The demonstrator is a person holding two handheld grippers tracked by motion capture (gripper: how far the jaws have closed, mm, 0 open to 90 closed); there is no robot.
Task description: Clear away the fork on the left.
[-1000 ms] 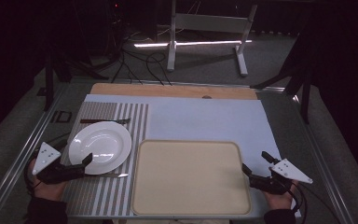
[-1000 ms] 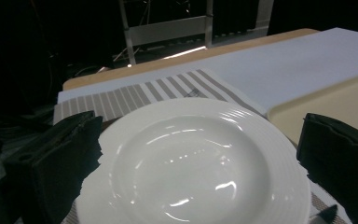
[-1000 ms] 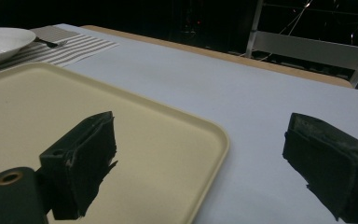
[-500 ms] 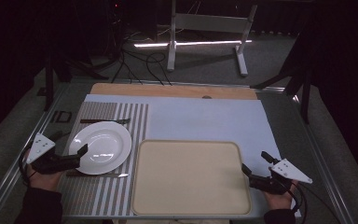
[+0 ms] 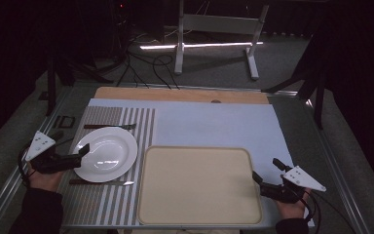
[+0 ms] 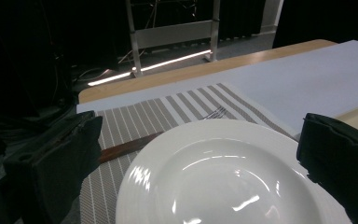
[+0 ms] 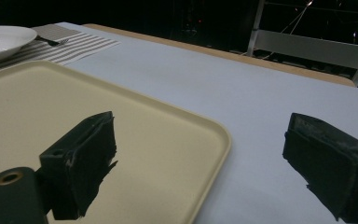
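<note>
At the near left of the table (image 5: 209, 95), the left hand-held gripper (image 5: 84, 152) is held low and level, its jaws spread wide apart on either side of the left rim of a white plate (image 5: 105, 154). In the left gripper view the plate (image 6: 223, 179) lies between the two black jaws, and whether either jaw touches the rim cannot be told. The plate sits on a grey-and-white striped placemat (image 5: 102, 195) at the left of a pale blue cloth (image 5: 214, 124). A fork (image 5: 109, 126) lies just beyond the plate's far edge and a knife (image 5: 102, 183) just beside its near edge. To the right of the plate, a large cream tray (image 5: 197, 185) lies flat with its left edge over the placemat. At the near right, the right hand-held gripper (image 5: 264, 174) hovers at the tray's right edge, jaws spread and holding nothing. In the right gripper view one jaw stands over the tray (image 7: 121, 140) and the other over the blue cloth (image 7: 242, 98).
</note>
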